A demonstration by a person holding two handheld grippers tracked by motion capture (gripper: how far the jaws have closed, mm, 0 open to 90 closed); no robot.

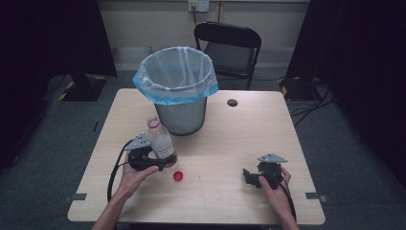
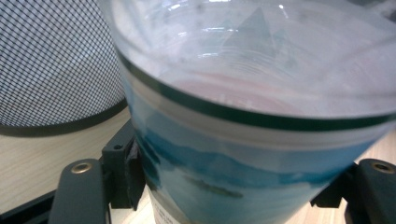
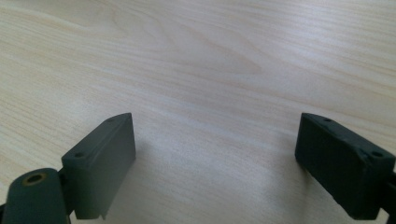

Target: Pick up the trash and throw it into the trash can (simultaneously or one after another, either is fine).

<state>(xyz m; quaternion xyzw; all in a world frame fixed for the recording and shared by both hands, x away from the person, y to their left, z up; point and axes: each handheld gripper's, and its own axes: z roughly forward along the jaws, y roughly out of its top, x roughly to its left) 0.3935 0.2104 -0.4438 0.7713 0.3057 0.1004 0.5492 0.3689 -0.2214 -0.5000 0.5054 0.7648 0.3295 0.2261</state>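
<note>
Gripping the clear plastic bottle with a blue label [image 1: 161,143], the left gripper [image 1: 160,162] clamps its lower body; the bottle leans beside the grey mesh bin with a blue liner [image 1: 178,91]. A red cap [image 1: 178,176] lies on the wooden table [image 1: 239,139]. The right gripper [image 1: 247,176] rests wide, jaws empty.

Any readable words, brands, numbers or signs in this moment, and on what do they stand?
None can be read.
Clear plastic bottle with blue-and-white label: printing at the label's bottom edge, too blurred and cropped to read.
Wire-mesh bin with blue liner, red bottle cap, light wooden table: no text visible.
</note>
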